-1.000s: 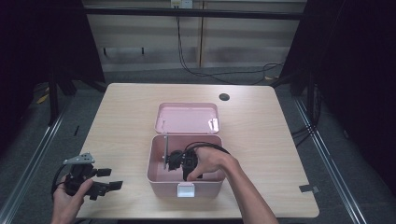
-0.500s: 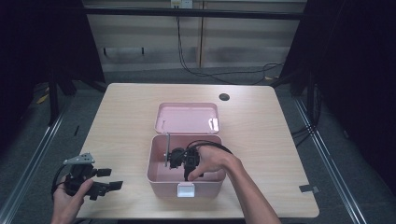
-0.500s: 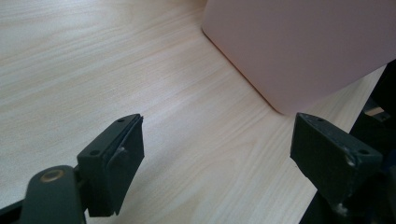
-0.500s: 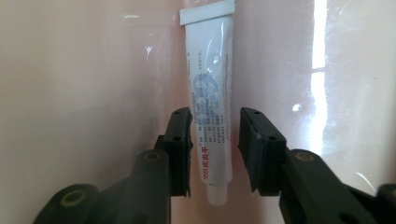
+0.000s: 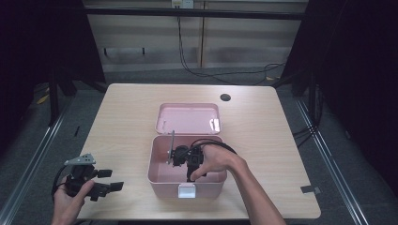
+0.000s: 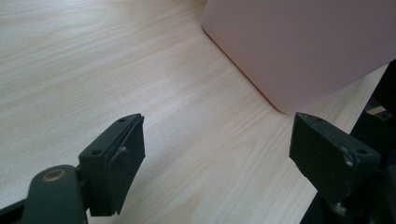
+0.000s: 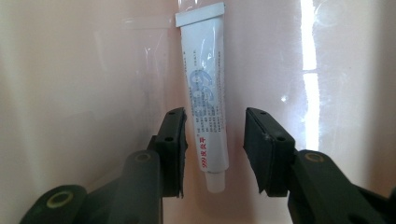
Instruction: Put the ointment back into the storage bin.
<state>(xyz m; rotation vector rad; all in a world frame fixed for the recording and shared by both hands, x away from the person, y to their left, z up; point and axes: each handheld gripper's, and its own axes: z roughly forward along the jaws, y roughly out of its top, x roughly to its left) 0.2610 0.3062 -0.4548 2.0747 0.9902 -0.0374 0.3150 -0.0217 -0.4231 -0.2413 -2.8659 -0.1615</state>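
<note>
Holding tube (image 7: 206, 93) | pink box (image 5: 159, 176) | right claw (image 7: 215, 151) opening, tube between

You were working in what looked like a lab or test room, not a home. Your wooden table (image 5: 117, 117) stood alone on a grey carpeted floor (image 5: 37, 140), with metal rails (image 5: 33, 150) running along both sides of it. Black curtains or dark panels closed off the left and right. Behind the table, cables (image 5: 197, 70) hung down a plain panelled wall (image 5: 155, 42) from a socket and trailed across the floor.
</note>
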